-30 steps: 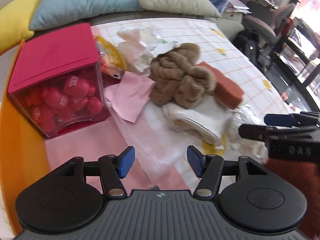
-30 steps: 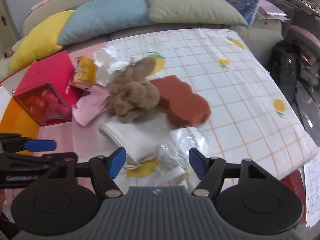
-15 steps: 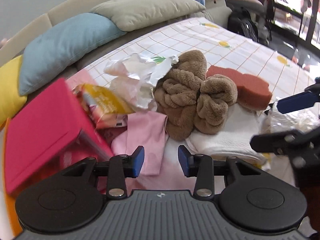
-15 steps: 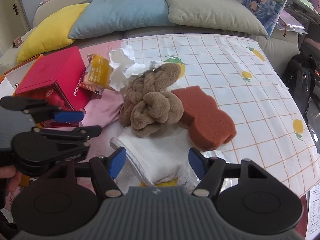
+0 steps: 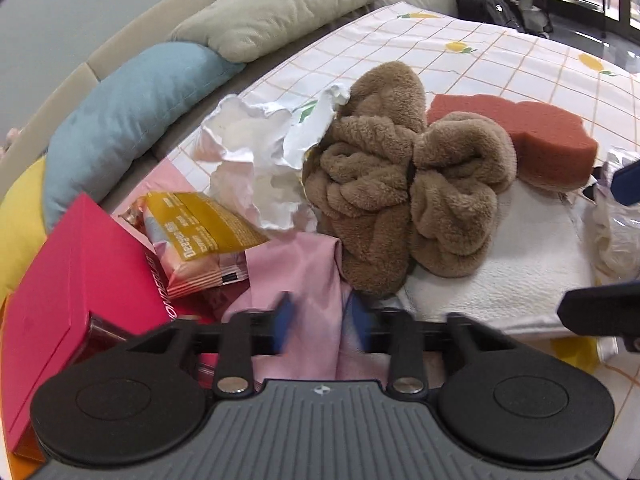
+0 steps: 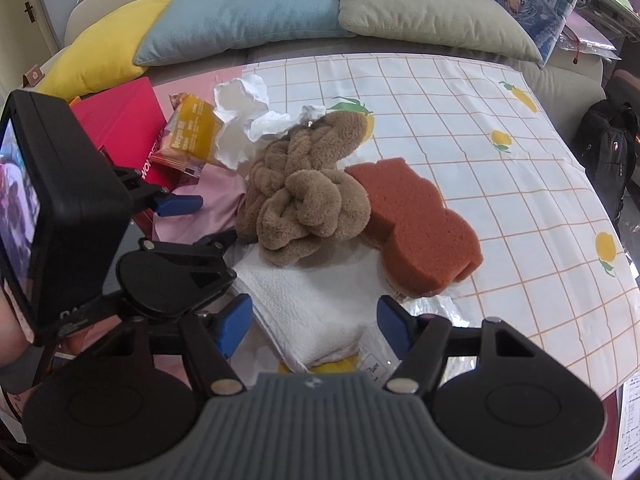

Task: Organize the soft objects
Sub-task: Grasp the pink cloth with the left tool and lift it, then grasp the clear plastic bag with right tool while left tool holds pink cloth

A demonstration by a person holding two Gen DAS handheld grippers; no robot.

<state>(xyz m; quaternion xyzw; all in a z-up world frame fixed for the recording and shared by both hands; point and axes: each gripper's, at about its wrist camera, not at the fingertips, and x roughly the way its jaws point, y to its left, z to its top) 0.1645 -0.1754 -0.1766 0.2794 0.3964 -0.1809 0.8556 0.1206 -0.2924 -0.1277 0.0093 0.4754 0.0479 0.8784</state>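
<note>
A pile of soft things lies on the checked cloth: a brown fluffy towel, a rust sponge, a folded white towel and a pink cloth. My left gripper is low over the pink cloth, its blue pads blurred and a narrow gap apart with cloth between them. My right gripper is open, straddling the white towel's near edge. The left gripper also shows in the right wrist view.
A red box stands left, with a yellow snack packet and crumpled white paper beside it. Clear plastic wrap lies right. Yellow, blue and grey cushions line the sofa behind.
My left gripper has moved forward and down onto the pink cloth and its pads have narrowed. My right gripper has moved forward to the white towel, still open.
</note>
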